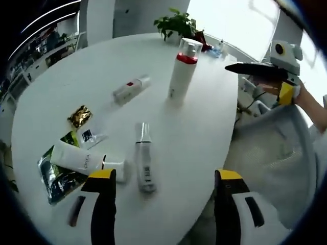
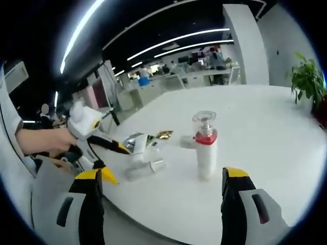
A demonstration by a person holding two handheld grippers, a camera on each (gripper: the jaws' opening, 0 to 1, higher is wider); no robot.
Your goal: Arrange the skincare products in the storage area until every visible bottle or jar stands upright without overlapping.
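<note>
A white pump bottle with a red collar (image 1: 182,71) (image 2: 206,148) stands upright on the round white table (image 1: 204,132). Three items lie flat: a small bottle with a red label (image 1: 131,90) (image 2: 186,142), a slim bottle (image 1: 144,157), and a white tube (image 1: 82,159) (image 2: 140,166) resting on foil sachets (image 1: 55,176) (image 2: 135,140). My left gripper (image 1: 165,174) (image 2: 116,162) is open above the table's near edge, close to the slim bottle and the tube. My right gripper (image 2: 164,174) (image 1: 250,71) is open too, hovering off the table edge beside the pump bottle.
A gold sachet (image 1: 80,116) (image 2: 164,134) and a small dark one (image 1: 92,137) lie near the tube. A potted plant (image 1: 176,23) (image 2: 308,76) stands at the far edge. A grey mesh chair (image 1: 276,148) sits by the table. A person's hand (image 2: 48,139) holds the left gripper.
</note>
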